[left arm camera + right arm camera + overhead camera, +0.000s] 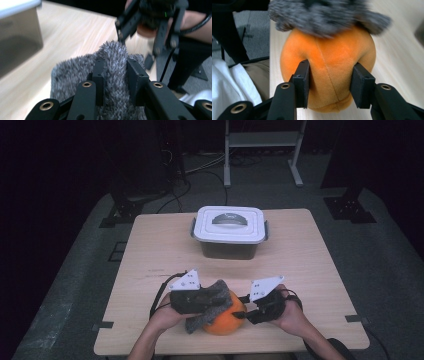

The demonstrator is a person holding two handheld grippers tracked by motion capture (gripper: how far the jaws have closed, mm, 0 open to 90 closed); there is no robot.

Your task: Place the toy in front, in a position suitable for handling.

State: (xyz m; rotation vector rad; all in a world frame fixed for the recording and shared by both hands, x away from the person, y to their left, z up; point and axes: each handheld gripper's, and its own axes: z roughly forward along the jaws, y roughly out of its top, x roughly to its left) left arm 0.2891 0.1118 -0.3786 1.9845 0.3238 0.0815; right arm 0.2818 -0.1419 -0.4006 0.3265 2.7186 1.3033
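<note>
Your left claw (113, 82) is clenched on the grey furry cloth (112, 62), draped over the orange plush ball (328, 67) at the tabletop's (150, 245) near edge. Your right claw (329, 85) pinches the ball. The lidded box (230, 230) looks untouched, so I judge most work remains.

- A light wooden table (150, 250) fills the middle of the high view.
- A lidded white storage box (230, 231) sits at upper centre.
- An orange plush ball (225, 319) rests at the bottom edge — centre of frame.
</note>
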